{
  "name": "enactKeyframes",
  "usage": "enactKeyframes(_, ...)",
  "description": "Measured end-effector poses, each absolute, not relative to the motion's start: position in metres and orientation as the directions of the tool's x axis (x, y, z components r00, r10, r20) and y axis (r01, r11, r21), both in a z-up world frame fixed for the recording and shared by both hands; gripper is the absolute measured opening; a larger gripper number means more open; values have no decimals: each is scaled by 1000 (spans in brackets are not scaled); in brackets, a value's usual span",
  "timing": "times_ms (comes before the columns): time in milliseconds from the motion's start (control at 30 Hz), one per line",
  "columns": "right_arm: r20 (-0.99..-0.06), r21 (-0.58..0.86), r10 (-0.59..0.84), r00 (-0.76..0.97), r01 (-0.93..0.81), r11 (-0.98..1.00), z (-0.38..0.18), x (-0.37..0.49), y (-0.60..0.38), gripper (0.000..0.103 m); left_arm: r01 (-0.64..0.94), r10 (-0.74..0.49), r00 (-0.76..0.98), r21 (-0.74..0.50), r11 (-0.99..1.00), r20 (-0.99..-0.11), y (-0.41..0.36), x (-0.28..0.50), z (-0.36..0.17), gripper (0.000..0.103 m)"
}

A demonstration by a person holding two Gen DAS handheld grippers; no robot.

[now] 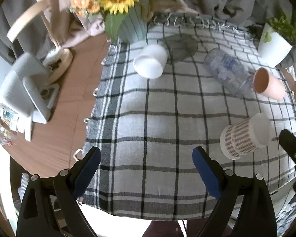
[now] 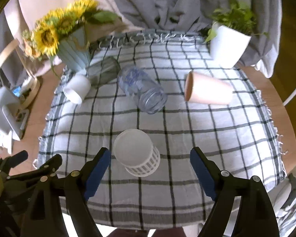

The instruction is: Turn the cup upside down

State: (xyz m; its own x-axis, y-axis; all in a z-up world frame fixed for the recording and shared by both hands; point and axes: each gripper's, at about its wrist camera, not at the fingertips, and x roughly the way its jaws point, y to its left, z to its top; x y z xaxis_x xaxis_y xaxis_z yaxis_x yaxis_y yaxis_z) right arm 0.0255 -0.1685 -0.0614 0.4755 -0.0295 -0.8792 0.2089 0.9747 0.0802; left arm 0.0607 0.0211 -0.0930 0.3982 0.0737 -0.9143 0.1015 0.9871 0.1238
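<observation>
A white cup with a brown check pattern [image 2: 137, 155] stands upside down on the checked cloth [image 2: 187, 126], its flat base up, just ahead of my open right gripper [image 2: 150, 158], a little left of centre between the fingers. It also shows in the left wrist view [image 1: 244, 136], at the right. My left gripper [image 1: 147, 156] is open and empty over bare cloth [image 1: 148, 118]. A white cup [image 1: 150, 60], a pink cup [image 1: 268, 84], a clear jar [image 1: 227, 70] and a dark glass [image 1: 182, 45] lie on their sides farther back.
A sunflower vase [image 2: 75, 49] stands at the back left and a white plant pot [image 2: 228, 45] at the back right. Grey devices [image 1: 23, 90] sit on the wooden table left of the cloth. Part of the right gripper [image 1: 294, 148] shows at the right edge.
</observation>
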Motion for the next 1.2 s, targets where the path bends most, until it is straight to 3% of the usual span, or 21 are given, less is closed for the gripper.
enactKeyframes(167, -844, 92, -46, 535, 228, 969, -35, 0, -173, 89, 100, 56, 481, 118, 988, -875, 22, 40, -64, 102)
enactKeyframes(300, -816, 101, -56, 575, 237, 966, -19, -21, -174, 93, 91, 43, 520, 105, 990, -853, 23, 28, -49, 102)
enactKeyframes(800, -790, 149, -42, 612, 256, 955, 2, -61, -173, 94, 59, -23, 532, 10, 998, -846, 36, -5, -29, 102)
enactKeyframes(967, -757, 142, -62, 651, 257, 956, 14, -67, -172, 100, 38, -13, 550, 10, 999, -835, 40, -8, -24, 102)
enactKeyframes(1200, -754, 138, -68, 654, 259, 956, 18, -68, -171, 100, 44, -11, 564, 17, 999, -826, 38, -9, -19, 102)
